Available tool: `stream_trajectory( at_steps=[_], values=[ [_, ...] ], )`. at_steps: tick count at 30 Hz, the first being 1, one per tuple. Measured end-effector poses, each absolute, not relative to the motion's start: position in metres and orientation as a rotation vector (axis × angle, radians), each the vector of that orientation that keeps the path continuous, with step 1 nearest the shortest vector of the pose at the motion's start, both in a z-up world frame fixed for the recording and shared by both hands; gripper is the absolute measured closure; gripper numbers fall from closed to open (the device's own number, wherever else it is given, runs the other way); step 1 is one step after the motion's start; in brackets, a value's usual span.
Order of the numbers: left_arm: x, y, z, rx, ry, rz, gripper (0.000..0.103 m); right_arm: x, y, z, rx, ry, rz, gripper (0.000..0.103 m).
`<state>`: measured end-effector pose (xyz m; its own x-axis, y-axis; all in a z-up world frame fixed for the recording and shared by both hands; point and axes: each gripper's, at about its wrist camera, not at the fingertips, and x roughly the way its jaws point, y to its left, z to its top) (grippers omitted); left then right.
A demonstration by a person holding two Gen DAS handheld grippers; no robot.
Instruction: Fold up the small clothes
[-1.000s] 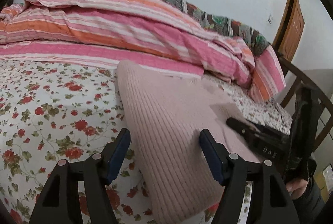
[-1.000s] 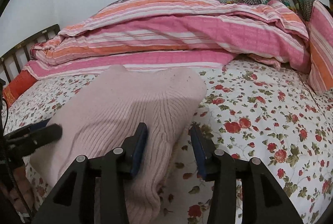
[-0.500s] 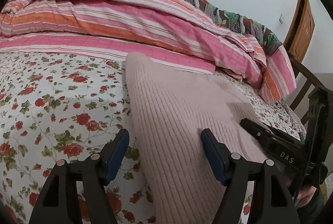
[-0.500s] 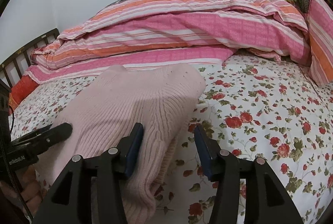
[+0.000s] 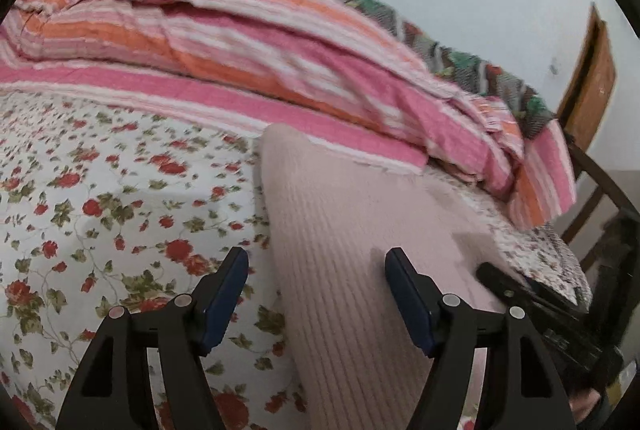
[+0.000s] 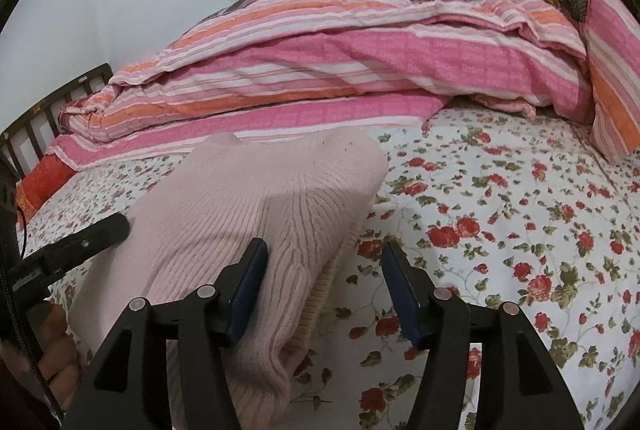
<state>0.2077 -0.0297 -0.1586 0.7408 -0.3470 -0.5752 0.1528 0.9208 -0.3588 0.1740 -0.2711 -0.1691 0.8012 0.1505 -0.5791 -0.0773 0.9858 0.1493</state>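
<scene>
A folded pink ribbed knit garment lies flat on the floral bedsheet. My left gripper is open low over the garment's left edge; its right finger hangs over the knit and its left finger over the sheet. My right gripper straddles the garment's right edge, and its jaws are opening. The left pad rests against the knit and the right pad stands clear over the sheet. Each view shows the other gripper at the garment's far side.
A pink and orange striped quilt is heaped along the back of the bed against the wall. Dark wooden bed rails stand at both ends. A wooden door is at the right. A hand holds the left gripper.
The right gripper's jaws have spread wider around the garment's edge. The left wrist view has tilted a little, with its jaws unchanged. The garment has not moved.
</scene>
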Motion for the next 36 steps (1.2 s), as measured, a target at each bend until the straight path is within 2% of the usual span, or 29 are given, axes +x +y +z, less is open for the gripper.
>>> stream_trajectory(
  at_steps=[9, 16, 23, 29, 36],
  values=[
    [0.227, -0.027, -0.164, -0.339, 0.787, -0.303, 0.034, 0.173, -0.266, -0.161, 0.071, 0.607, 0.109, 0.045],
    [0.256, -0.013, -0.169, -0.458, 0.879, -0.397, 0.055, 0.186, -0.277, -0.173, 0.200, 0.681, 0.149, 0.045],
    [0.298, -0.013, -0.174, -0.470, 0.917, -0.339, 0.071, 0.186, -0.268, -0.174, 0.145, 0.686, 0.119, 0.045],
    [0.342, -0.014, -0.183, -0.458, 0.944, -0.276, 0.072, 0.183, -0.270, -0.175, 0.150, 0.700, 0.118, 0.045],
    [0.356, -0.015, -0.177, -0.422, 0.869, -0.219, 0.072, 0.181, -0.269, -0.173, 0.145, 0.707, 0.128, 0.045]
  ],
)
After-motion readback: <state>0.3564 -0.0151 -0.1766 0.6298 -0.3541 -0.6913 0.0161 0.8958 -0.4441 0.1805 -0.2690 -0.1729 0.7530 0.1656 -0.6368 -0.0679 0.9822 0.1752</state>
